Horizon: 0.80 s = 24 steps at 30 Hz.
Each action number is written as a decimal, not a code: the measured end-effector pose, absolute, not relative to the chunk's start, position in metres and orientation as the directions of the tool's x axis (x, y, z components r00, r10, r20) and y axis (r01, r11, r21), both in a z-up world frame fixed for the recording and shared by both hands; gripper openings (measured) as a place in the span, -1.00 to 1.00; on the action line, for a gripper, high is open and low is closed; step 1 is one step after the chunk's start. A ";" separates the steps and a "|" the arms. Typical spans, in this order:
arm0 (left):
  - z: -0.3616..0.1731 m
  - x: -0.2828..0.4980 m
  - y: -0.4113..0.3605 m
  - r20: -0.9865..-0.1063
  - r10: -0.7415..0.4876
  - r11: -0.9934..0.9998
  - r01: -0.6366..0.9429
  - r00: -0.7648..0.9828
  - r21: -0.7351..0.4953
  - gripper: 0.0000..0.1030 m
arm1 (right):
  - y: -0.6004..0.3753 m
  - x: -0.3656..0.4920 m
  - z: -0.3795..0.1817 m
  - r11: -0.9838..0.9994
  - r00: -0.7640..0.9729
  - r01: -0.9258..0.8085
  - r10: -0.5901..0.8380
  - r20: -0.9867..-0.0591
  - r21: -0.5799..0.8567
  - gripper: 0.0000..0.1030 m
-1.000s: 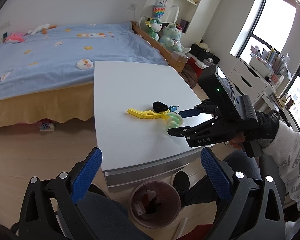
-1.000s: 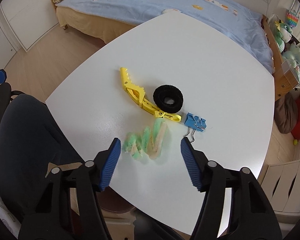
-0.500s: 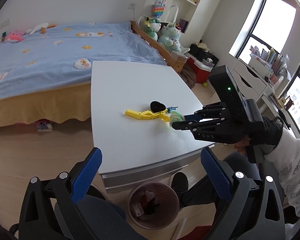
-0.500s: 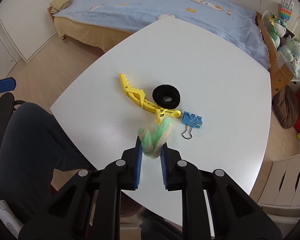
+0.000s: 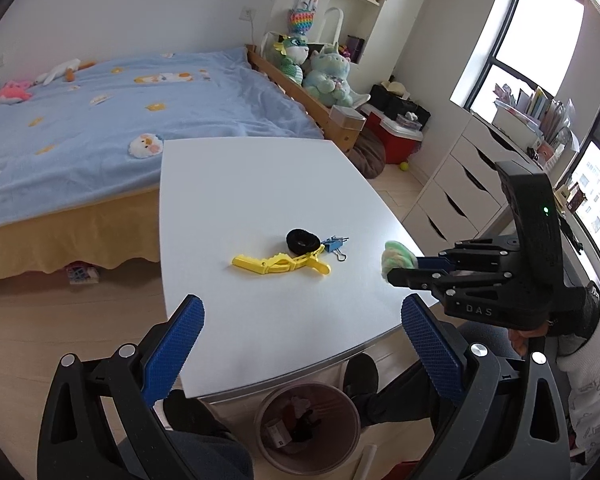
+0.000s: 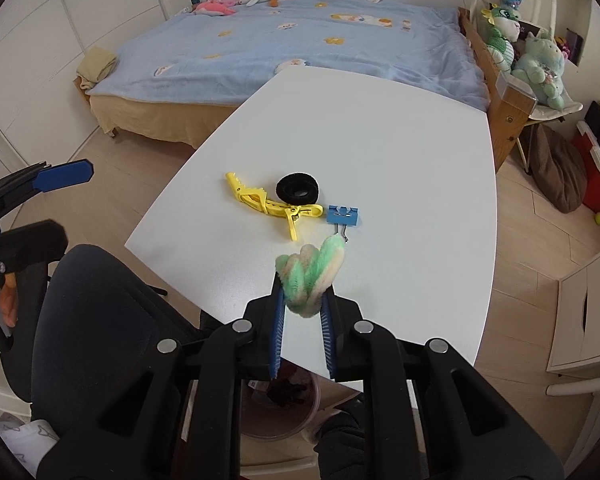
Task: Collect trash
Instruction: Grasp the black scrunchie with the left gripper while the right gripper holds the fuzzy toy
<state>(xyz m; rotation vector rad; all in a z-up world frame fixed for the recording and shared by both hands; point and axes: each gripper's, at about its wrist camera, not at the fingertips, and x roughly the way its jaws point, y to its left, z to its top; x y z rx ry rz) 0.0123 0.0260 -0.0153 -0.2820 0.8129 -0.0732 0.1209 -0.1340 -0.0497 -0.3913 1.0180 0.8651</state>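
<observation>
My right gripper (image 6: pixel 303 300) is shut on a fluffy green and cream bundle (image 6: pixel 310 274), lifted clear of the white table (image 6: pixel 380 152). The left wrist view shows that right gripper (image 5: pixel 404 266) at the table's right edge with the bundle (image 5: pixel 396 260) at its tips. My left gripper (image 5: pixel 300 344) hangs open over the table's near edge with nothing between its fingers. On the table lie a yellow clip (image 6: pixel 272 202), a black ring (image 6: pixel 298 188) and a blue binder clip (image 6: pixel 342 216). A round trash bin (image 5: pixel 308 428) with scraps inside stands on the floor under the table's front edge.
A bed with a blue blanket (image 5: pixel 100 112) stands behind the table. White drawers (image 5: pixel 460 184) and a window are to the right. A person's dark-clothed legs (image 6: pixel 100 320) sit by the table's near side, next to the bin.
The right gripper closed on the fluffy bundle and lifted it off the table, toward the near right edge. The left gripper shifted a little; it stays open.
</observation>
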 end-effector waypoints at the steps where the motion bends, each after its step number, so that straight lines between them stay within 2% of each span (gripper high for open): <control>1: -0.015 0.017 0.025 -0.709 -0.173 0.961 -0.040 0.683 -0.274 0.85 | -0.138 0.120 -0.049 0.624 0.247 -0.775 0.444 -0.861 0.099 -0.68; 11: -0.019 0.075 0.019 -0.774 -0.167 0.968 -0.047 0.610 -0.246 0.85 | -0.166 0.120 -0.051 0.666 0.265 -0.736 0.448 -0.854 0.121 -0.68; 24: -0.048 0.151 0.017 -0.887 -0.113 0.967 -0.154 0.447 -0.201 0.85 | -0.181 0.124 -0.045 0.684 0.283 -0.716 0.465 -0.839 0.137 -0.68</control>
